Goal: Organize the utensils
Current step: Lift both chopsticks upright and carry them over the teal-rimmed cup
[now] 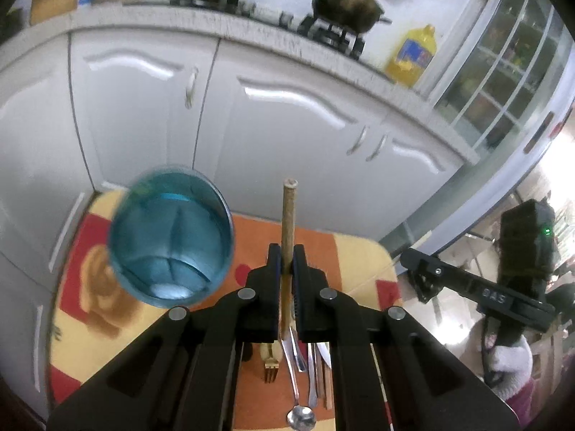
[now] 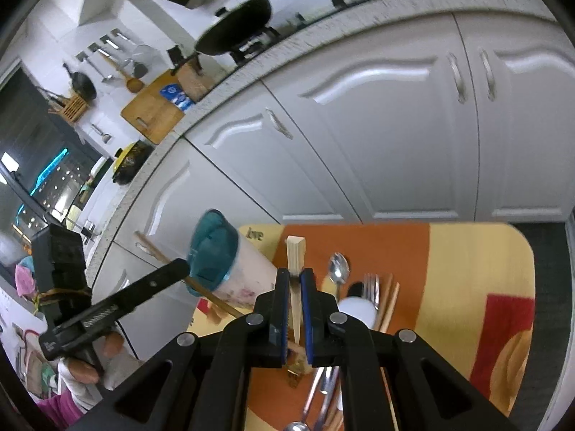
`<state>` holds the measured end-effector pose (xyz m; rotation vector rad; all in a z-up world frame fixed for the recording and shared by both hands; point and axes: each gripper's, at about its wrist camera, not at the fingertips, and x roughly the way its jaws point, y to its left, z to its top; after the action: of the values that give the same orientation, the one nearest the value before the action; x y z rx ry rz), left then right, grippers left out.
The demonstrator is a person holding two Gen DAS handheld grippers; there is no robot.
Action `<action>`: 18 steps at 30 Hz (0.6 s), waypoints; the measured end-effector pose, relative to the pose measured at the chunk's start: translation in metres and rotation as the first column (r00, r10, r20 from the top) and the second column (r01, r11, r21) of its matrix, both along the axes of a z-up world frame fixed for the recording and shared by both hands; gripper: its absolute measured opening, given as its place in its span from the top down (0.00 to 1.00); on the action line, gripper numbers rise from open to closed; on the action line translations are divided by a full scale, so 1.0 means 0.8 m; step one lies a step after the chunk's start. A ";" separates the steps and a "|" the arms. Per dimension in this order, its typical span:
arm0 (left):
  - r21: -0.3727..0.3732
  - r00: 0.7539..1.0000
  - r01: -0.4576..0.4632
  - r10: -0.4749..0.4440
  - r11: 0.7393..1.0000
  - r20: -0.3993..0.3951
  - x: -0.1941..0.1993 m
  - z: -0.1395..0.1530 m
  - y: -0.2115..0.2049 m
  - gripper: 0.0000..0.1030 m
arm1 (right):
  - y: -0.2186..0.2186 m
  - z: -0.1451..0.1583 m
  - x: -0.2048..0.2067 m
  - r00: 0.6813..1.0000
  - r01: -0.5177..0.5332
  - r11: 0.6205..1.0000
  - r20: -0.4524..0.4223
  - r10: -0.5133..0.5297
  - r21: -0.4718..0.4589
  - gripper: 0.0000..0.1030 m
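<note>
My left gripper (image 1: 286,251) is shut on a brown wooden chopstick (image 1: 289,215) that sticks up past its fingertips. Just left of it stands a blue-rimmed cup (image 1: 170,240), whose hollow I look into. My right gripper (image 2: 295,273) is shut on a pale wooden chopstick (image 2: 294,251), held above the table. In the right wrist view the left gripper (image 2: 181,265) holds its brown chopstick (image 2: 152,249) across the front of the cup (image 2: 222,262). On the table lie a metal spoon (image 2: 339,269), a fork (image 2: 372,285), more chopsticks (image 2: 390,298) and a white spoon (image 2: 355,307).
The small table (image 2: 467,269) has an orange, yellow and red pattern and stands against white cabinet doors (image 1: 287,125). A stove with pans (image 1: 341,3) and an oil bottle (image 1: 413,54) sit on the counter above. A person's hand (image 2: 90,359) grips the left tool.
</note>
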<state>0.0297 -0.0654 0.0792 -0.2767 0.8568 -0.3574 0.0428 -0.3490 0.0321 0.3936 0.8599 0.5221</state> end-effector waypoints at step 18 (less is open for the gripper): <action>0.031 0.964 -0.210 0.202 0.977 0.174 0.036 0.103 0.136 0.96 | 0.149 0.119 0.051 0.972 -0.066 0.990 0.217 0.092 -0.124 0.94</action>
<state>0.0587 0.0435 0.1618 -0.2825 0.6604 -0.1623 0.0835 -0.2297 0.1272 0.1900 0.6875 0.5751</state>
